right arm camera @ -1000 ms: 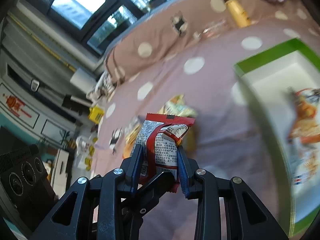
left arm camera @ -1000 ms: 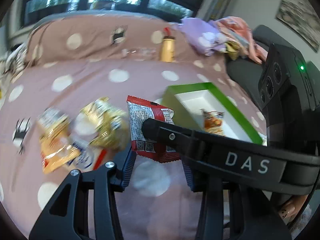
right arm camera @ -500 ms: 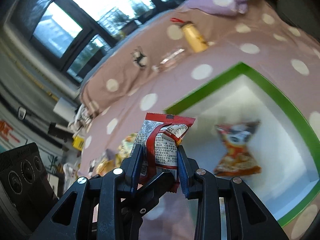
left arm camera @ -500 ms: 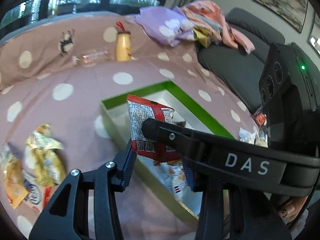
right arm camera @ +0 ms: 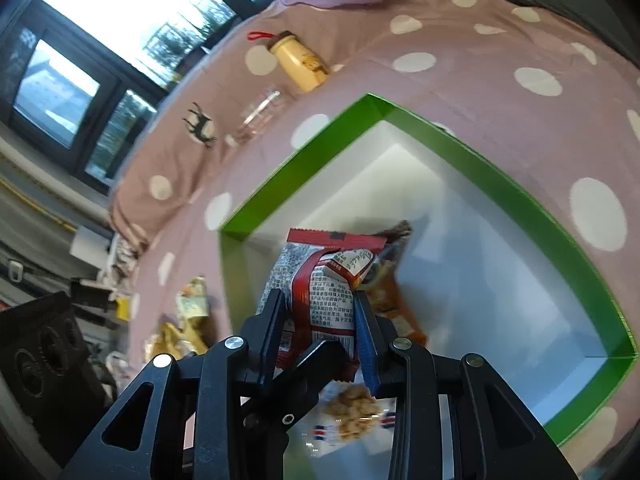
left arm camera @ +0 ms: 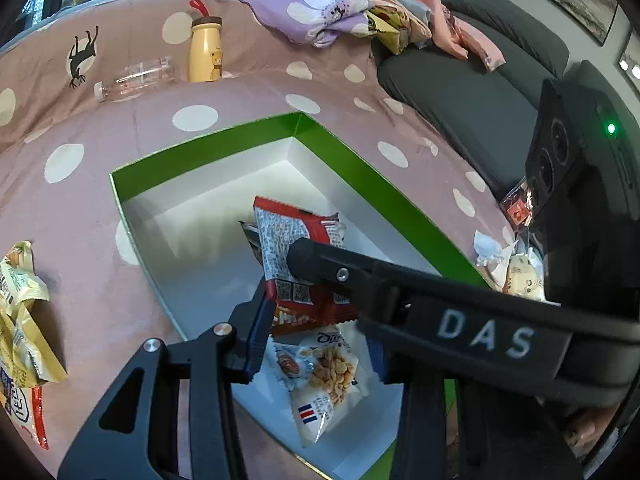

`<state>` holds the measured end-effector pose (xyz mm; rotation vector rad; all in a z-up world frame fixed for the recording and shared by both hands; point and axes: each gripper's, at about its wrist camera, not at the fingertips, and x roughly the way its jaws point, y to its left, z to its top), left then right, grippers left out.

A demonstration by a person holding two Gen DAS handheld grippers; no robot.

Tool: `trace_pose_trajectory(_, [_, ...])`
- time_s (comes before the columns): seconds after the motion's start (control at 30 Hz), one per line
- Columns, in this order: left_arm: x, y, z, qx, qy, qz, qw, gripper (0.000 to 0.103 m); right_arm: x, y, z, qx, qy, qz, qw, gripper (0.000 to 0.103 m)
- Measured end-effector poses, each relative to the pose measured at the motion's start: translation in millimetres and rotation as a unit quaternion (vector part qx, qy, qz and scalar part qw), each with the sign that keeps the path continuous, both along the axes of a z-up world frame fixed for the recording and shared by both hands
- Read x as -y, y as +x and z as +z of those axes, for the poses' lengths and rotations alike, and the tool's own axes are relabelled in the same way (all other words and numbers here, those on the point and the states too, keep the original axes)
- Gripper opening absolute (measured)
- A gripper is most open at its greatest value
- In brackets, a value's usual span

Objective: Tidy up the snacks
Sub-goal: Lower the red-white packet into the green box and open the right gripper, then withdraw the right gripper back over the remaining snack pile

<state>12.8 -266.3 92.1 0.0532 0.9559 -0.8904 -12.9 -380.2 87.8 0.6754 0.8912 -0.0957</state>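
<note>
A red snack packet [left arm camera: 296, 256] hangs over the white inside of a green-rimmed box [left arm camera: 360, 168]. My right gripper [right arm camera: 318, 308] is shut on the red packet [right arm camera: 316, 288]; in the left wrist view one of its fingers [left arm camera: 400, 292] lies across the packet. My left gripper [left arm camera: 316, 328] has its pads at both sides of the packet's lower end, and its jaws are closing on it. In the box [right arm camera: 500, 188] lie a white peanut packet [left arm camera: 324, 376] and an orange snack packet [right arm camera: 396, 312], both partly hidden by the grippers.
Several loose snack packets [left arm camera: 20, 320] lie on the pink dotted bedspread left of the box. A yellow bottle [left arm camera: 205, 54] and a clear bottle [left arm camera: 136, 78] are behind it. Clothes [left arm camera: 340, 12] and a dark sofa [left arm camera: 460, 92] are at the right.
Both grippers have carried the red packet from above the loose snacks rightward to above the box and a little lower. The grip on the packet looks the same.
</note>
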Motion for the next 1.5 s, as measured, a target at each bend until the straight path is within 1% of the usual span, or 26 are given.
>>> trace_pose_trajectory(0.07, [1,0,-2,-0.004,0.000,0.001,1.0000,0.040,-1,0,0,-0.007,-0.015,-0.003,1.000,0.036])
trace_pose_trajectory(0.23, [-3,-2,-1,-0.005,-0.001,0.007,1.0000,0.040,-2,-1,2,-0.008,-0.026,-0.002,1.000,0.037])
trace_pose_trajectory(0.3, [-7,-3,3,0.003,-0.001,0.012,0.9999,0.042,-5,-2,6,0.006,-0.032,-0.001,0.999,0.046])
trace_pose_trajectory(0.33, [-10,-4,5,0.008,-0.002,0.015,0.9999,0.042,-7,-3,8,0.015,-0.036,0.000,0.999,0.054])
trace_pose_trajectory(0.37, [-15,-5,9,0.016,-0.003,0.019,0.9997,0.045,-9,-4,10,0.021,-0.039,0.001,0.999,0.062])
trace_pose_trajectory(0.4, [-21,-6,12,0.022,-0.003,0.024,0.9995,0.050,-12,-5,14,0.030,-0.043,0.002,0.999,0.065])
trace_pose_trajectory(0.47, [-34,-5,18,0.034,-0.003,0.042,0.9986,0.058,-18,-8,20,0.048,-0.052,0.005,0.997,0.070])
trace_pose_trajectory(0.53, [-57,-4,25,0.042,-0.005,0.070,0.9967,0.060,-26,-11,28,0.071,-0.062,0.010,0.996,0.074])
trace_pose_trajectory(0.57, [-66,-3,27,0.044,-0.008,0.080,0.9958,0.065,-26,-11,28,0.071,-0.062,0.010,0.996,0.076])
trace_pose_trajectory(0.6, [-80,-2,29,0.046,-0.010,0.095,0.9943,0.069,-36,-13,35,0.093,-0.070,0.020,0.993,0.077])
trace_pose_trajectory(0.7, [-115,1,31,0.054,-0.002,0.139,0.9888,0.070,-55,-15,42,0.114,-0.080,0.042,0.989,0.077])
trace_pose_trajectory(0.8, [-151,2,31,0.055,0.009,0.186,0.9810,0.071,-76,-13,45,0.124,-0.087,0.069,0.986,0.077])
trace_pose_trajectory(0.87, [-175,2,31,0.051,0.008,0.212,0.9759,0.071,-92,-11,44,0.131,-0.092,0.085,0.983,0.083])
trace_pose_trajectory(0.9, [-188,1,29,0.051,0.010,0.225,0.9729,0.071,-101,-10,43,0.133,-0.095,0.093,0.982,0.084])
trace_pose_trajectory(0.97, [-208,-3,26,0.063,0.028,0.251,0.9655,0.072,-118,-8,40,0.129,-0.102,0.115,0.980,0.084])
trace_pose_trajectory(1.03, [-225,-6,21,0.069,0.047,0.272,0.9587,0.074,-138,-4,35,0.119,-0.107,0.138,0.977,0.084])
trace_pose_trajectory(1.17, [-261,-9,2,0.050,0.054,0.301,0.9509,0.076,-174,4,17,0.106,-0.132,0.168,0.971,0.084])
trace_pose_trajectory(1.23, [-274,-8,-10,0.042,0.069,0.318,0.9445,0.076,-194,13,-2,0.090,-0.167,0.178,0.966,0.084])
trace_pose_trajectory(1.3, [-283,-7,-20,0.030,0.079,0.329,0.9407,0.076,-209,20,-25,0.065,-0.197,0.181,0.961,0.084])
trace_pose_trajectory(1.33, [-285,-7,-24,0.026,0.080,0.330,0.9401,0.076,-215,24,-38,0.048,-0.207,0.184,0.960,0.084])
trace_pose_trajectory(1.43, [-292,-7,-36,0.016,0.082,0.332,0.9395,0.076,-221,35,-68,0.011,-0.203,0.196,0.959,0.084])
trace_pose_trajectory(1.47, [-293,-6,-40,0.014,0.085,0.333,0.9389,0.076,-222,35,-70,0.011,-0.211,0.193,0.958,0.084])
trace_pose_trajectory(1.5, [-294,-6,-42,0.012,0.088,0.335,0.9382,0.076,-225,33,-70,0.020,-0.228,0.189,0.955,0.084])
